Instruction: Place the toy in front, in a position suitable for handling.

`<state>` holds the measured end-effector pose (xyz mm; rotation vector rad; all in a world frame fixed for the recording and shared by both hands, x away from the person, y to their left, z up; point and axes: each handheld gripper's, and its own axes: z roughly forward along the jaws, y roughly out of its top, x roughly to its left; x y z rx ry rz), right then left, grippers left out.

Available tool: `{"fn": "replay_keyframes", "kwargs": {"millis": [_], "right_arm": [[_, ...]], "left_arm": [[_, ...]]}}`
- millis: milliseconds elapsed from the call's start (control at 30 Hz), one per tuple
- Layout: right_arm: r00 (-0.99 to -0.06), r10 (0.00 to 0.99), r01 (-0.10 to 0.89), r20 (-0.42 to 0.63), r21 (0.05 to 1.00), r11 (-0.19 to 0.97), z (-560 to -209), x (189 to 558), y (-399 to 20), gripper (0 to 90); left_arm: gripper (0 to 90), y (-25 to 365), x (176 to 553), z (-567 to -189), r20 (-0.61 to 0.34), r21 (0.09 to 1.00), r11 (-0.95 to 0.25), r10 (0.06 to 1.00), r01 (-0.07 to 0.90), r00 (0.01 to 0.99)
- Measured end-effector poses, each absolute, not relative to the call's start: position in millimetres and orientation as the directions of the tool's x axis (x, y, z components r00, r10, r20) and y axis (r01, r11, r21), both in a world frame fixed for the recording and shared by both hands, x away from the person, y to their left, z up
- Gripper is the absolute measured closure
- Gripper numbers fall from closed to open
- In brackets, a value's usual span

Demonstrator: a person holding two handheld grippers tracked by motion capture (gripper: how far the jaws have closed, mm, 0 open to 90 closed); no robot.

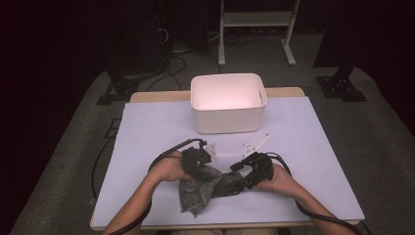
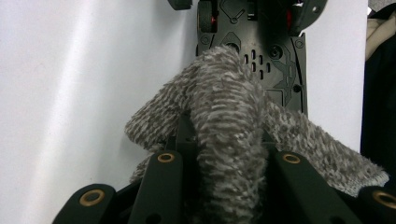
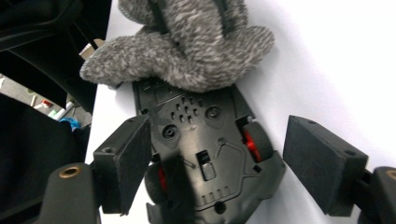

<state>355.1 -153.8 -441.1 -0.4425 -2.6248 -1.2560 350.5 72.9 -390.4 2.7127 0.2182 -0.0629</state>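
Both differ: left gripper (image 2: 224, 186) jaws clamp cloth (image 2: 229, 121); right gripper (image 3: 217, 149) gapes

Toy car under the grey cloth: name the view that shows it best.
The right gripper view: the toy car lies belly-up, showing wheels and switch. The left gripper view catches part of its underside beyond the grey cloth; in the high view it is too dark to make out.

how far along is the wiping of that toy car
Mid-job. The left gripper is shut on the grey cloth, draped over the upturned black toy car. The right gripper is open, its fingers either side of the car, not pressing. The white bin looks empty, so stowing seems left.
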Motion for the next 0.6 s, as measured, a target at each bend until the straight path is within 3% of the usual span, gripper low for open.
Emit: {"fn": "replay_keyframes", "kwargs": {"millis": [600], "right_arm": [[-0.91,0.223,0.411,0.35,0.677,0.611,-456.7,343.7,-147.6,17.6]], "left_arm": [[72.4,63.5,347.7,-382.3,-0.071,0.41,-0.901,0.122,0.141,0.99]]}}
